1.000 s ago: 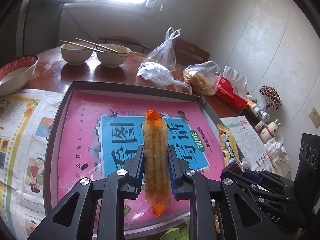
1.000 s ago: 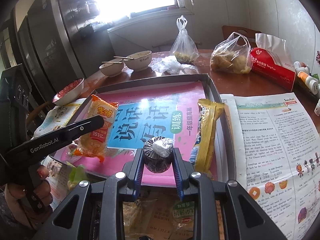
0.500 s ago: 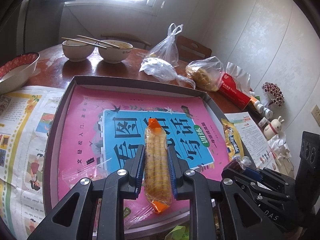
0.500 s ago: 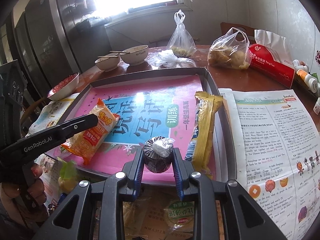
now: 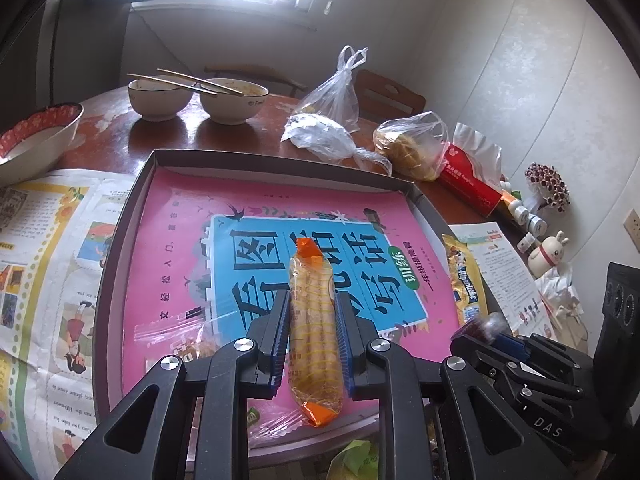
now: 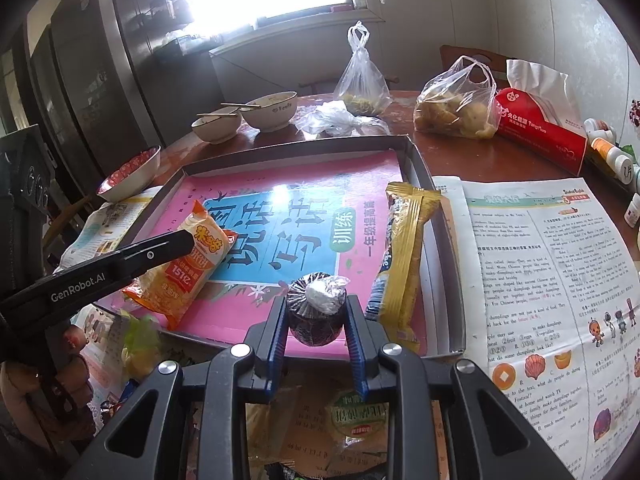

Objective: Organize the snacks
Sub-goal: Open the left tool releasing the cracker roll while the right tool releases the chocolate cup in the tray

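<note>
Snacks: orange cracker pack (image 5: pixel 314 328) pinched in the left gripper (image 5: pixel 311 320) jaws; foil-topped dark snack (image 6: pixel 316 306) clamped in the right gripper (image 6: pixel 316 320).
Change: both have edged farther over the tray (image 5: pixel 120 240) (near edge).
Meaning: probably close to setting down.

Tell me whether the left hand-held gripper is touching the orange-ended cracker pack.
Touching. The left wrist view shows the left hand-held gripper with both blue pads pressed against the sides of the cracker pack, with no gap either side.
</note>
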Motion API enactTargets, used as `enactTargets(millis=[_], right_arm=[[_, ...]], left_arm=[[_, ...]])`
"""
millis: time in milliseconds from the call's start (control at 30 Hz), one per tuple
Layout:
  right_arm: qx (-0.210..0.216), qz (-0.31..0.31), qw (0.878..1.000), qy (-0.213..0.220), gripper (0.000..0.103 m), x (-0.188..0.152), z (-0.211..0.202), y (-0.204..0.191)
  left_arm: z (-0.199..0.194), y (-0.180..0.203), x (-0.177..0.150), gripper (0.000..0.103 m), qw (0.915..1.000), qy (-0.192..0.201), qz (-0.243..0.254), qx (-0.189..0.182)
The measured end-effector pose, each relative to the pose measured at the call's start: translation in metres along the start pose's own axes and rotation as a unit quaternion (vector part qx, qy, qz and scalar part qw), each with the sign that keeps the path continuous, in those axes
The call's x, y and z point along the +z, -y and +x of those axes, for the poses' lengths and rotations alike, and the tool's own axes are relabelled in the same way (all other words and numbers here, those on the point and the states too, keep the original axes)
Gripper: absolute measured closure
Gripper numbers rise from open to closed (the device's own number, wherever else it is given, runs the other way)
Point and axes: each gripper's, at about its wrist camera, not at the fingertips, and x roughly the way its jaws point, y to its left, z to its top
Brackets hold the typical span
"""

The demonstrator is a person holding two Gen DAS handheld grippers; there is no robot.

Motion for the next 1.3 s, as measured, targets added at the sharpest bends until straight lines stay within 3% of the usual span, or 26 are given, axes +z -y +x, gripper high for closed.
enactTargets(millis=[500, 633, 1167, 1300], right_arm=[[0.010, 0.010, 1.000, 0.001, 0.074, -0.002, -0.008, 0.003], [0.010, 0.011, 1.000, 0.001, 0.073, -0.003, -0.010, 0.002], [0.012, 0.015, 1.000, 0.011, 0.063, -0.002, -0.021, 0.002], [0.012, 0.015, 1.000, 0.012, 0.062, -0.001, -0.022, 0.002]], left_arm=[[-0.007, 0.002, -0.001, 0.078, 1.0000, 0.000, 0.002, -0.002], [-0.009, 0.001, -0.001, 0.071, 1.0000, 0.002, 0.001, 0.001], [-0.023, -0.002, -0.001, 0.059, 0.9999, 0.015, -0.004, -0.001], [-0.027, -0.003, -0.001, 0.048, 0.9998, 0.019, -0.008, -0.003]])
